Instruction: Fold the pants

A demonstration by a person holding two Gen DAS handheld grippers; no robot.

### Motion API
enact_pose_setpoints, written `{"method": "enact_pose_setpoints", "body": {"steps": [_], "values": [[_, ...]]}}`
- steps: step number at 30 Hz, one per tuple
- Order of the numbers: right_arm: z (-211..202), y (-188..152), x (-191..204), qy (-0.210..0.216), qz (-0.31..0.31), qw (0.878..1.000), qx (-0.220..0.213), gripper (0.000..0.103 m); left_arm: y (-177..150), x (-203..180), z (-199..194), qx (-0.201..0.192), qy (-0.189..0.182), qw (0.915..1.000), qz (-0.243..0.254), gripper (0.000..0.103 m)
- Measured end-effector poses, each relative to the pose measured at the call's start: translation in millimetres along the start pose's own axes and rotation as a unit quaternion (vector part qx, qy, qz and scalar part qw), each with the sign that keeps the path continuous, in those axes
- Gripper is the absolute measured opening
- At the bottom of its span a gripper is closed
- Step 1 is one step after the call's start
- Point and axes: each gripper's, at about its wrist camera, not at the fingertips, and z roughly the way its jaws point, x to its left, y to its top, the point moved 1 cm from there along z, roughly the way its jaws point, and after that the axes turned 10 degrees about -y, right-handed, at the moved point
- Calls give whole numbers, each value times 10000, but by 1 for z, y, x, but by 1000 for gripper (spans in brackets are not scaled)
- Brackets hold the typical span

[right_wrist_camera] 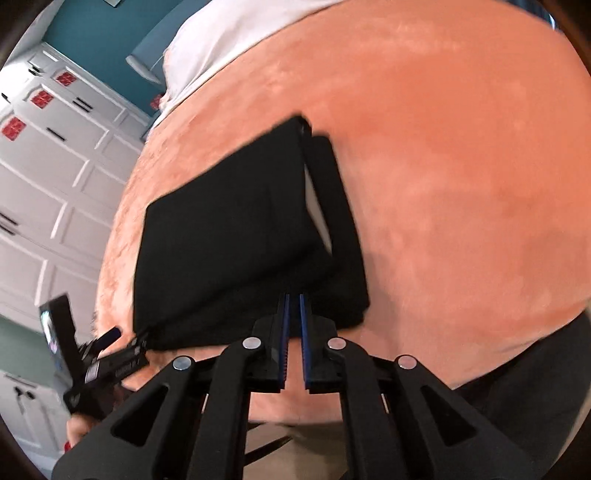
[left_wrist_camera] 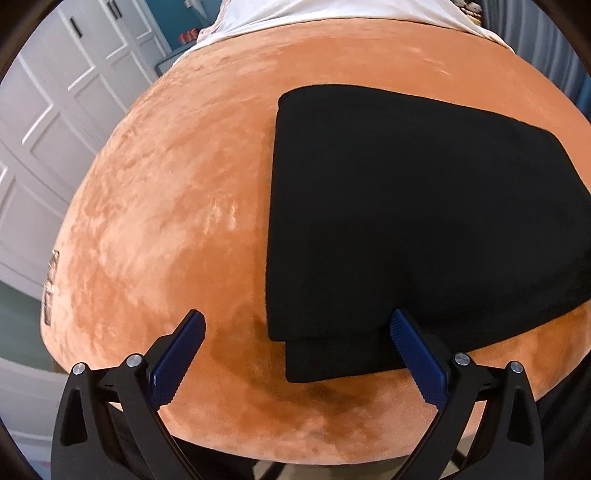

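Observation:
The black pants (left_wrist_camera: 406, 221) lie folded into a compact stack on the orange plush blanket (left_wrist_camera: 166, 221); a lower layer sticks out at the near edge. My left gripper (left_wrist_camera: 297, 321) is open, its jaws wide apart over the stack's near left corner, holding nothing. In the right wrist view the folded pants (right_wrist_camera: 229, 240) lie left of centre, with a white label showing at the right fold. My right gripper (right_wrist_camera: 293, 297) has its jaws almost together at the stack's near edge; whether cloth is pinched between them I cannot tell. The left gripper shows at the lower left (right_wrist_camera: 110, 350).
White panelled wardrobe doors (left_wrist_camera: 48, 122) stand to the left of the bed. A white sheet (left_wrist_camera: 332, 14) covers the far end. The orange blanket (right_wrist_camera: 461, 166) stretches wide to the right of the pants. A teal wall (right_wrist_camera: 110, 29) is behind.

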Motion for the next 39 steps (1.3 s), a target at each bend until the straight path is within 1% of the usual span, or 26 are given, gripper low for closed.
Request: {"method": "enact_pose_setpoints", "body": {"steps": [2,6,11,14,17,19,20,21,22,26,27,28,29,30,31,33,35,37,38,39], "values": [[4,-3,-4,103,20,9999,-43,6,0,-1,1,-15,9,10000,-8,98],[13,9,-9,389,275,9988,-64,6,-1,-2,-2,-8,24,10000,89,98],[19,14,-12,454,274,9986,56,5,0,0,-2,36,-8,10000,55,98],[12,7,-23,501,421,9979,36,10,1,0,-2,27,18,9999,107,98],[13,12,-26,591,530,9968,80,12,1,0,-1,33,23,9999,110,98],[13,16,-23,562,513,9971,88,18,1,0,-2,59,22,9999,129,98],[12,18,-22,607,514,9968,99,27,2,0,-2,74,30,9999,148,98],[12,18,-21,700,519,9962,92,40,2,0,-2,82,35,9998,172,98],[10,17,-22,874,544,9947,49,44,2,0,-2,82,35,9998,190,98],[13,21,-25,984,672,9929,-42,43,1,0,-2,80,76,9997,195,98],[13,23,-24,979,658,9929,-118,41,1,-1,-1,77,114,9997,222,98],[15,25,-21,918,596,9938,-178,36,1,-2,-1,73,146,9996,248,98],[17,26,-19,845,550,9947,-183,21,2,-3,-2,76,165,9995,263,98],[19,27,-16,813,490,9954,-120,17,2,-3,-3,80,184,9994,280,98],[14,25,-14,878,490,9949,-125,16,2,-1,-6,90,202,9993,297,98],[-10,19,-9,1209,403,9915,-251,14,2,0,-9,141,274,9989,356,98],[-29,9,-7,1201,134,9921,-351,14,-1,5,-5,240,280,9986,369,98],[-9,0,-17,739,-85,9972,-116,15,-5,9,5,355,237,9986,322,98],[19,-9,-30,375,-189,9988,252,16,-6,12,9,375,154,9989,221,98],[25,-13,-36,584,-24,9975,387,17,-5,14,8,390,125,9991,138,98]]}}
